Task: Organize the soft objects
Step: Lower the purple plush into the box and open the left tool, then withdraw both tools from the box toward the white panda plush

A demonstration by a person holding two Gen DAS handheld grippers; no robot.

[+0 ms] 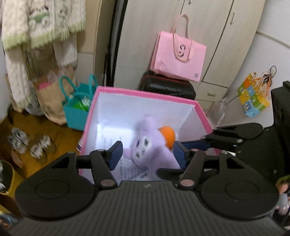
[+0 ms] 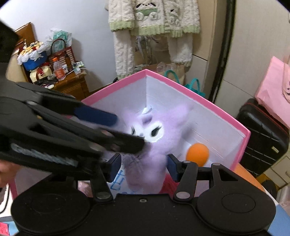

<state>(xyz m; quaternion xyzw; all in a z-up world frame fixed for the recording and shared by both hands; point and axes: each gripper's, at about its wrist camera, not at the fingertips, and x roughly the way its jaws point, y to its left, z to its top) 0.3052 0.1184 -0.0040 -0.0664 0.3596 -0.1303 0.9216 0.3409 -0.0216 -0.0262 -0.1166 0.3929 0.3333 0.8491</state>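
Observation:
A pink box (image 1: 145, 93) with white inner walls stands open in both wrist views (image 2: 199, 99). Inside it is a purple plush toy (image 1: 152, 147) with an orange ball part (image 1: 167, 135). My left gripper (image 1: 147, 154) hangs over the box, open, with the toy's head between its pads and a gap on the left side. In the right wrist view it comes in from the left, blurred, by the toy's face (image 2: 129, 130). My right gripper (image 2: 144, 168) is shut on the plush toy's (image 2: 163, 127) lower body, beside the orange ball (image 2: 197, 153). One of its fingers (image 1: 195, 145) reaches in from the right.
A pink paper bag (image 1: 179, 56) sits on a black suitcase (image 1: 166, 87) behind the box. A teal bag (image 1: 78, 112) and shoes (image 1: 30, 145) are on the wooden floor to the left. A cream sweater (image 2: 154, 16) hangs on the wall, near a cluttered wooden cabinet (image 2: 68, 85).

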